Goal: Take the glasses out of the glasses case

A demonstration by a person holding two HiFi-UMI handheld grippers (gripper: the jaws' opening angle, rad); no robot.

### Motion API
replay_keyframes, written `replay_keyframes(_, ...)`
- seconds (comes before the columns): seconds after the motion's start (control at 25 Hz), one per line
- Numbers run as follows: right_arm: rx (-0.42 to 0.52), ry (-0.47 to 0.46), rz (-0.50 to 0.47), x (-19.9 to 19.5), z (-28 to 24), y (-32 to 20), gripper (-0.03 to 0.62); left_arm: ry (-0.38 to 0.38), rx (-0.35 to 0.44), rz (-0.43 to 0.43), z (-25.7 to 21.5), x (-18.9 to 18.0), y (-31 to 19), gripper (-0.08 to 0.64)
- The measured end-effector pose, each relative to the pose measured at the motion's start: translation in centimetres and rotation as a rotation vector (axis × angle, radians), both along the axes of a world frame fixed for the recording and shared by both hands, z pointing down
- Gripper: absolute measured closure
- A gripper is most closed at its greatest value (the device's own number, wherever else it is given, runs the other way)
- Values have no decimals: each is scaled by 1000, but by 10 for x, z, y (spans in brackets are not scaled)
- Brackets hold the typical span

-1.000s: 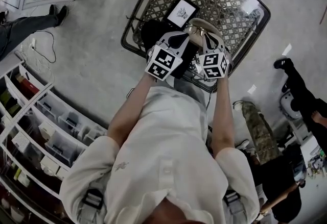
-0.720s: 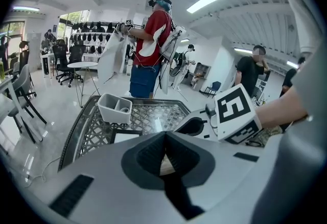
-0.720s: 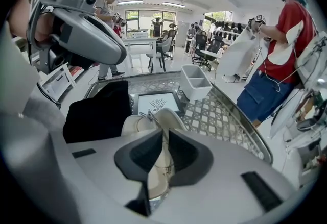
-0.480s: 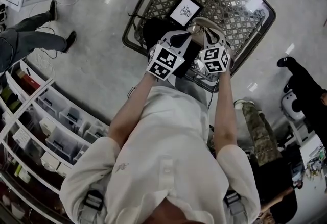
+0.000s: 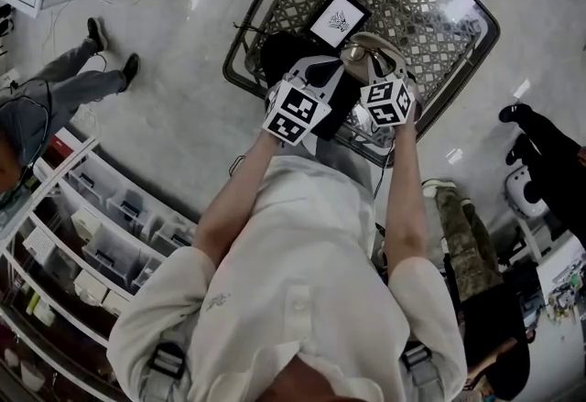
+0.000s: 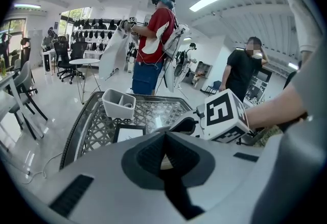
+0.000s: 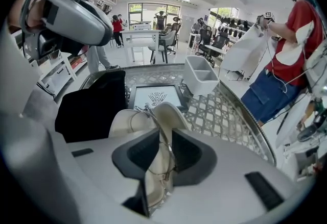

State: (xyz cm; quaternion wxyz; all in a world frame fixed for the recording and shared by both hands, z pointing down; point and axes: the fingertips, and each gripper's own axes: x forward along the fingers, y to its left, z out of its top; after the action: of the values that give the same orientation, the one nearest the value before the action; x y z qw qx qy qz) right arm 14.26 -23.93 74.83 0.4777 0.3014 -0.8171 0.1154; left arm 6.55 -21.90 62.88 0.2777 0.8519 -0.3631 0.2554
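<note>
Over the lattice bench, the left gripper is hovering above a black cloth with its jaws closed together. Just to its right, the right gripper is pinching the wire glasses, which are lying against the open cream case.

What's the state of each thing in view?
left gripper: jaws together, cream sliver behind them
right gripper: shut on glasses
glasses: clamped, against the case
glasses case: open
white bin: upright
black cloth: crumpled on lattice table
framed print: lying flat
</note>
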Motion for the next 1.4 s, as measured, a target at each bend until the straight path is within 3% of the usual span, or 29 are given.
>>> replay_keyframes(0.36,-7,66,-64,0,21,-2,497,-8,-4,-3,4,-8,3,548)
replay_keyframes(0.72,-42,73,-77,-2,34,1,500,-20,-17,11,6,-12,10,548)
replay_keyframes(1.04,-48,59,-83,-7,41,-4,524,-24,-13,28,8,-12,13,548)
replay_keyframes(1.4,-55,112,-178,-8,41,2,569,-31,-13,40,8,-14,21,548)
